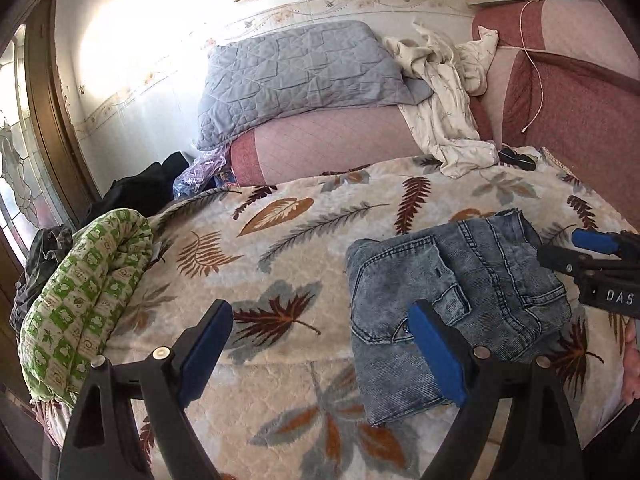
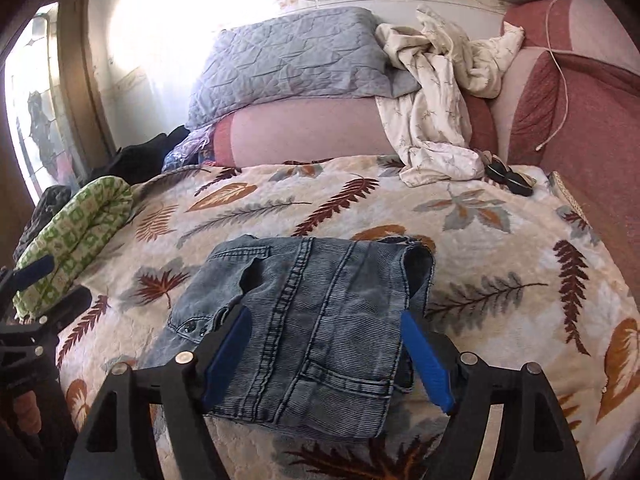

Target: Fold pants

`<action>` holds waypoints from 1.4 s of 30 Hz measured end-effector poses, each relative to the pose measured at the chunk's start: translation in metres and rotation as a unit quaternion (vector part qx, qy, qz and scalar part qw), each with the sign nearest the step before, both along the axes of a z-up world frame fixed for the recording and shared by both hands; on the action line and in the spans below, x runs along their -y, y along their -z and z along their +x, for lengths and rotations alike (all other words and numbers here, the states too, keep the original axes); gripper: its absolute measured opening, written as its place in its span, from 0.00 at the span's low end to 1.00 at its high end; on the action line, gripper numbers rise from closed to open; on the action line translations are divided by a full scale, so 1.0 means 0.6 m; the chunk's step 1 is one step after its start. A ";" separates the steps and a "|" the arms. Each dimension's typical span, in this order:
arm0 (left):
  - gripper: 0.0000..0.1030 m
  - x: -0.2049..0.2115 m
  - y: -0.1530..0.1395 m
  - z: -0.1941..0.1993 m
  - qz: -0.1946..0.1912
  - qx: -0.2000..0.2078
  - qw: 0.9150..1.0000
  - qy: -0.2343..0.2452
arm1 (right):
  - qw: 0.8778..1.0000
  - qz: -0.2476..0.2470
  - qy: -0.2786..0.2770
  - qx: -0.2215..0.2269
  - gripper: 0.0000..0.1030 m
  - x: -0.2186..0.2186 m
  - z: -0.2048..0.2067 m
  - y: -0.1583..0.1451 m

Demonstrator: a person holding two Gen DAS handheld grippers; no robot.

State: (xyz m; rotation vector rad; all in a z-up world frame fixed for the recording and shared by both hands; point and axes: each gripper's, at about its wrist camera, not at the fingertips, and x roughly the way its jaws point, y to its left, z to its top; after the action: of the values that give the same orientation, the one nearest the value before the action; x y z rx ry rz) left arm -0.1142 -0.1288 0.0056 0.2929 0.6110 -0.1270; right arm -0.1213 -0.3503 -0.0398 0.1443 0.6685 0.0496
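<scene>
The faded blue jeans (image 1: 456, 304) lie folded into a compact bundle on the leaf-patterned blanket (image 1: 280, 248), back pocket up. They also show in the right wrist view (image 2: 316, 328). My left gripper (image 1: 320, 320) is open and empty, hovering left of the bundle, its right finger over the bundle's near-left edge. My right gripper (image 2: 326, 320) is open and empty, its blue pads (image 2: 426, 360) spread on either side above the bundle's near end. The right gripper also shows at the right edge of the left wrist view (image 1: 596, 252).
A rolled green-and-white quilt (image 1: 80, 300) lies at the bed's left edge. A grey quilted pillow (image 1: 296, 76), a crumpled cream garment (image 1: 444, 112) and a small dark object (image 1: 516, 158) sit at the far end. A red headboard (image 1: 580, 120) is at right.
</scene>
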 end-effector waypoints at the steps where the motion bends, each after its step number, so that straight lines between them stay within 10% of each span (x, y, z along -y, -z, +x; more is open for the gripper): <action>1: 0.87 -0.001 0.006 0.004 0.000 -0.007 1.000 0.000 | 1.000 0.004 0.005 -0.002 0.78 0.004 0.002 0.001; 9: 0.87 -0.033 0.067 0.064 -0.048 -0.113 0.992 -0.007 | 0.998 0.036 0.041 -0.037 0.81 0.052 0.020 0.015; 22: 0.87 -0.083 0.132 0.191 -0.200 -0.276 0.940 0.016 | 0.971 0.194 0.067 -0.122 0.84 0.151 0.086 0.095; 33: 0.87 -0.036 0.171 0.201 -0.216 -0.321 0.919 0.072 | 0.956 0.240 0.043 -0.162 0.92 0.148 0.124 0.153; 42: 0.87 -0.022 0.179 0.197 -0.208 -0.317 0.921 0.087 | 0.965 0.207 0.004 -0.162 0.97 0.100 0.141 0.157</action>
State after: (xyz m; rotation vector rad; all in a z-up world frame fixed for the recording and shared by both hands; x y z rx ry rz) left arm 0.0040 -0.1153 -0.1018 -0.1235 1.1789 -0.5306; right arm -0.0368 -0.4106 -0.1342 0.5668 0.9791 0.1616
